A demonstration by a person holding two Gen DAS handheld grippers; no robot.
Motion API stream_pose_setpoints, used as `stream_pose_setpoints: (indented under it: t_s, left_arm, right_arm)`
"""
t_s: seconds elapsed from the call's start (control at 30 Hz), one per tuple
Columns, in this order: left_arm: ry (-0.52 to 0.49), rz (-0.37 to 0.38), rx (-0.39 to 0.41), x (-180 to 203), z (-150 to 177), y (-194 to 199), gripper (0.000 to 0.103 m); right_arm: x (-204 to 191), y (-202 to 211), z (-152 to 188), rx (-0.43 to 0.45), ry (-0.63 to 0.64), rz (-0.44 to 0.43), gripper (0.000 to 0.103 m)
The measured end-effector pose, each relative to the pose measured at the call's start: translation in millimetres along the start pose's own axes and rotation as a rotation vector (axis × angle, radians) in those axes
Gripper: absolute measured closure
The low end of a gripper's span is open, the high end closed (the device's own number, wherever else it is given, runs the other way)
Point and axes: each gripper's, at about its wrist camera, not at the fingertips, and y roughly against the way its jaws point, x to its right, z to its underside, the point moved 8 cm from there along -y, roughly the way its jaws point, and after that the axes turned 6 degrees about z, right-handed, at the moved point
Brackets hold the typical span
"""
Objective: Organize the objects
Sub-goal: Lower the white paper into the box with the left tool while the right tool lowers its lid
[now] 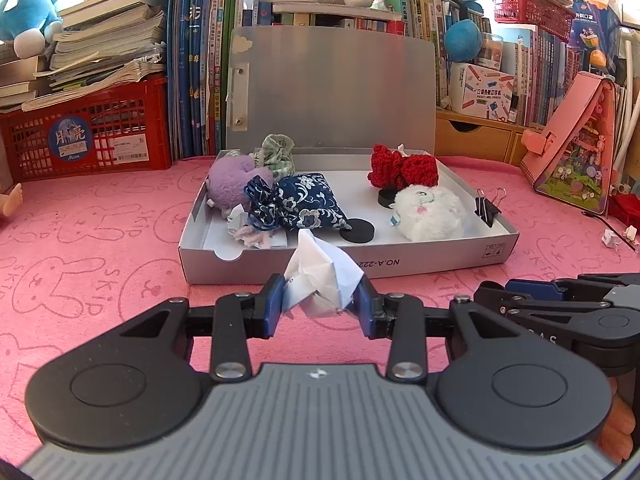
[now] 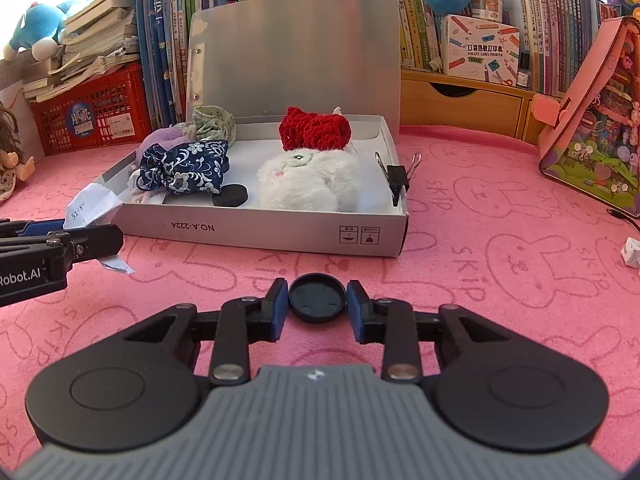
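An open grey box stands on the pink cloth. It holds a blue floral pouch, a white plush, a red knitted piece, a purple plush, a green cloth bundle and black discs. My left gripper is shut on a crumpled white paper just before the box's front wall. My right gripper is shut on a black round lid above the cloth.
A black binder clip sits on the box's right wall. A red crate with books stands at the back left, a pink toy house at the right. Small paper scraps lie at the far right.
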Motion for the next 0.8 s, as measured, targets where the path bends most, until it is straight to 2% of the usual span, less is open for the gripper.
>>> stream_pose_setpoints:
  t_s: [0.3,0.8]
  left_arm:
    - [0.002,0.0,0.017,-1,-10,-1,0.06]
    - [0.005,-0.027,0.051,-15,-53,-22,0.06]
  right_arm:
    - [-3,12,-20,0.042,0.01,-0.014,0.066]
    - [-1,6,-75,0.092,-0.019,-0.013,0.065]
